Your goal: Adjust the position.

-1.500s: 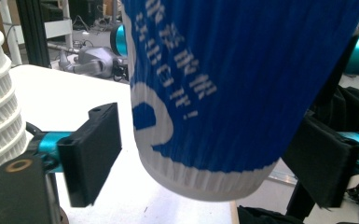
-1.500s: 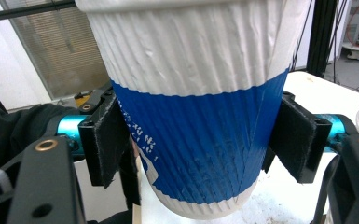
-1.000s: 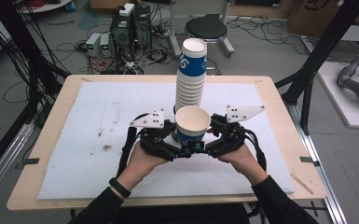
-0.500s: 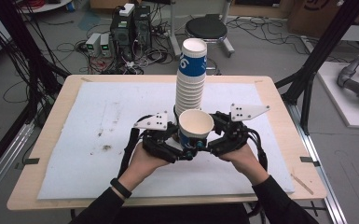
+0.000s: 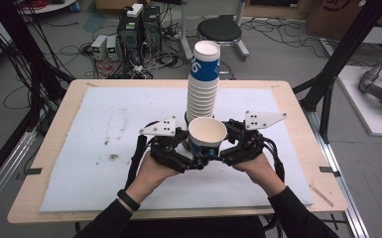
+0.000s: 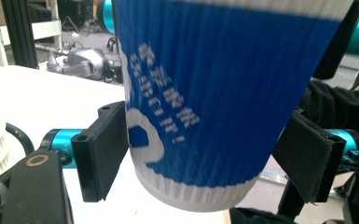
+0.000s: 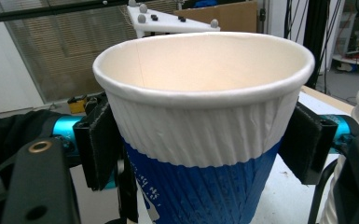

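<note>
The blue-and-white paper cup (image 5: 207, 138) sits at the centre of the high view, upright, mouth open, just in front of the tall stack of cups (image 5: 202, 82) that rises toward the upper middle of the frame; both grippers close on it, the left gripper (image 5: 187, 156) from the left with its jaws pressed to the blue wall low on the cup (image 6: 205, 102), the right gripper (image 5: 222, 152) from the right with its jaws clamped higher, at the white ribbed band under the rim (image 7: 200, 126); to do this step well, I judge, the squeeze should stay light, since the thin wall will buckle, and the two hands should move as one so the cup stays level and clear of the stack; against the earlier frames the cup appears slightly higher and nearer the stack, and the grippers' grey plates have shifted with it, while the stack itself on the white mat (image 5: 94, 148) has not moved.
</note>
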`<state>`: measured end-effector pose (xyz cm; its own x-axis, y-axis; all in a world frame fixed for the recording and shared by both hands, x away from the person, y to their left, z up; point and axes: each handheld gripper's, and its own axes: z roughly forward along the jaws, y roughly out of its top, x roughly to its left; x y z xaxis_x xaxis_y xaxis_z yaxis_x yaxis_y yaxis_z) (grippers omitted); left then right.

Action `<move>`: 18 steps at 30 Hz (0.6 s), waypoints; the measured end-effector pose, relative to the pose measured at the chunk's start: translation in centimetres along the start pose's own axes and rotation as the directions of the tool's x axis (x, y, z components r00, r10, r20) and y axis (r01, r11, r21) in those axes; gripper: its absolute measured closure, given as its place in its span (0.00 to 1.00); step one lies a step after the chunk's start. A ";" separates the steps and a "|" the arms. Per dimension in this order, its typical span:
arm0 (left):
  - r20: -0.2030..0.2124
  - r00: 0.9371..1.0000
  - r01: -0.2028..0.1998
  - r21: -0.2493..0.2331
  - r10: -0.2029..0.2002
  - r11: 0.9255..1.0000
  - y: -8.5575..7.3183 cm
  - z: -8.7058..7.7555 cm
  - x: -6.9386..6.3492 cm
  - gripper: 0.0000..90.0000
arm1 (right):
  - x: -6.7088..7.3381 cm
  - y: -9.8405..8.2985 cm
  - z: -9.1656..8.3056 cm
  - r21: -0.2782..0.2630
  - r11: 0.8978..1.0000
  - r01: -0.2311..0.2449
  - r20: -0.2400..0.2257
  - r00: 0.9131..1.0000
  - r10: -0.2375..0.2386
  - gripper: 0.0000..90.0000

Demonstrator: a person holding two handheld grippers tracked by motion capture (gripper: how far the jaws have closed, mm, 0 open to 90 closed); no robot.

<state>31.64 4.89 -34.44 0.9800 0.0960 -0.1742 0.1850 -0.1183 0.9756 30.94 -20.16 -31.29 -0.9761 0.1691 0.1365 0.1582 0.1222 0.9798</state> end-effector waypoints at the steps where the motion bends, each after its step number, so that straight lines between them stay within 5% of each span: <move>1: 0.004 1.000 0.005 -0.008 -0.005 1.000 0.0 0.0 0.0 0.24 | 0.0 0.0 0.0 0.000 1.000 -0.001 0.002 1.000 0.001 0.27; 18: 0.012 1.000 -0.023 0.013 0.023 1.000 0.0 0.2 -0.3 0.30 | 0.0 -0.1 0.2 -0.022 0.999 -0.032 -0.035 0.999 0.031 0.21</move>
<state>31.41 4.68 -34.42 0.9848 0.0809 -0.1534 0.1632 -0.1330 0.9776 30.99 -19.97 -31.39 -0.9752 0.1390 0.1720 0.1861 0.0956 0.9779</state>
